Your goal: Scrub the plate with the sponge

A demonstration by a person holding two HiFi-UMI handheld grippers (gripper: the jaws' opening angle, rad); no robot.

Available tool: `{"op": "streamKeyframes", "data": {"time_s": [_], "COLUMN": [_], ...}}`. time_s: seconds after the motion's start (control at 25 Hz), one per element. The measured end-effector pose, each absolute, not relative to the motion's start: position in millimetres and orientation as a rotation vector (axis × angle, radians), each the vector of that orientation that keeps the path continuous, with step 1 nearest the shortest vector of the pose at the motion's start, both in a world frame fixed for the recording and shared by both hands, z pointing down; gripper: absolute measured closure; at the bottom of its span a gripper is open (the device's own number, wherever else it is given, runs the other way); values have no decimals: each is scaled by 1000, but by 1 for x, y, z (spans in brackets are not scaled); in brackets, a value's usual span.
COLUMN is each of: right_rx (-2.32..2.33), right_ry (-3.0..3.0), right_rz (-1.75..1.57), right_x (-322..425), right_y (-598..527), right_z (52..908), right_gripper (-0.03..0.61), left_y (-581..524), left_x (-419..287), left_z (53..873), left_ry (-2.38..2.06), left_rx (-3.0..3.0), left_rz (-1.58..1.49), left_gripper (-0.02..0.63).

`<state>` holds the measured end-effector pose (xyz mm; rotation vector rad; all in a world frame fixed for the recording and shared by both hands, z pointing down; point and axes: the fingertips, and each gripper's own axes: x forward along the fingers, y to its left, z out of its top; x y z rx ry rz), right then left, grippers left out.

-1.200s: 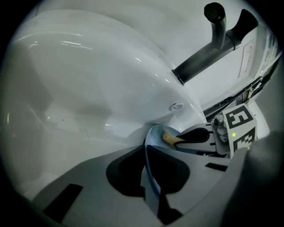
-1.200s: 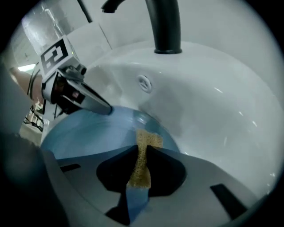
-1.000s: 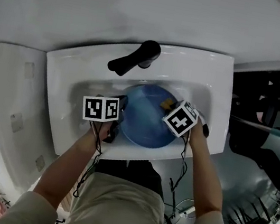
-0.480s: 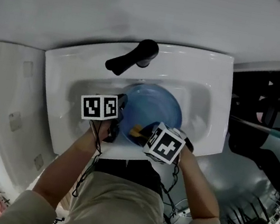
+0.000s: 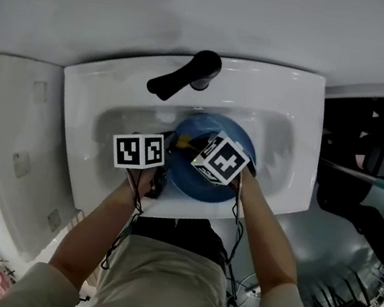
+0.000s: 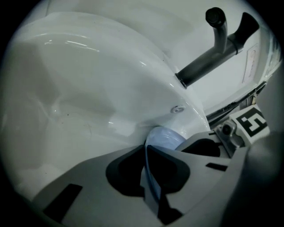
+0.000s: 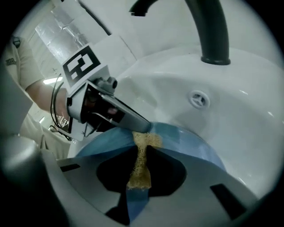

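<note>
Plate point(image 5: 194, 185): blue, much of it covered by the marker cubes in the head view.
Sponge point(image 5: 188, 141): only a yellow sliver showed from above; its full shape was hard to make out.
Counts: one plate, one sponge, one black faucet point(image 5: 187, 76), two tongs.
Sink point(image 5: 292, 130): its white basin held the plate.
Left tongs point(image 6: 148, 170): closed on the plate's rim.
Right tongs point(image 7: 140, 170): clamped on the sponge, whose end touched the plate's face just beside the left tongs' tip.
</note>
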<state>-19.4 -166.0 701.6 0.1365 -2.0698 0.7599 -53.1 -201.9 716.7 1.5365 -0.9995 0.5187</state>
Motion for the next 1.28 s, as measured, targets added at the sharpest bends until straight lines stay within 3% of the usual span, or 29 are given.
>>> {"op": "streamKeyframes", "data": {"time_s": [0.2, 0.6, 0.96, 1.2, 1.28], "right_rx": [358, 336, 118, 217, 308], "right_ry": [-1902, -1691, -1904, -2101, -2159], "right_rz": [592, 646, 803, 894, 905], "right_x": [29, 115, 54, -7, -15], "right_y": [-203, -164, -92, -116, -134], "right_z": [726, 713, 659, 661, 661], "right_gripper": [509, 511, 508, 506, 506], "left_y": [-204, -214, -215, -209, -207], "left_x": [-52, -55, -55, -60, -60], "left_z": [715, 709, 706, 708, 706], "left_ry": [-1000, -1039, -1064, -1094, -1084], "left_rx": [1549, 1581, 1573, 1534, 1519], "left_rz": [513, 522, 540, 556, 507], "left_gripper": [589, 586, 583, 578, 548]}}
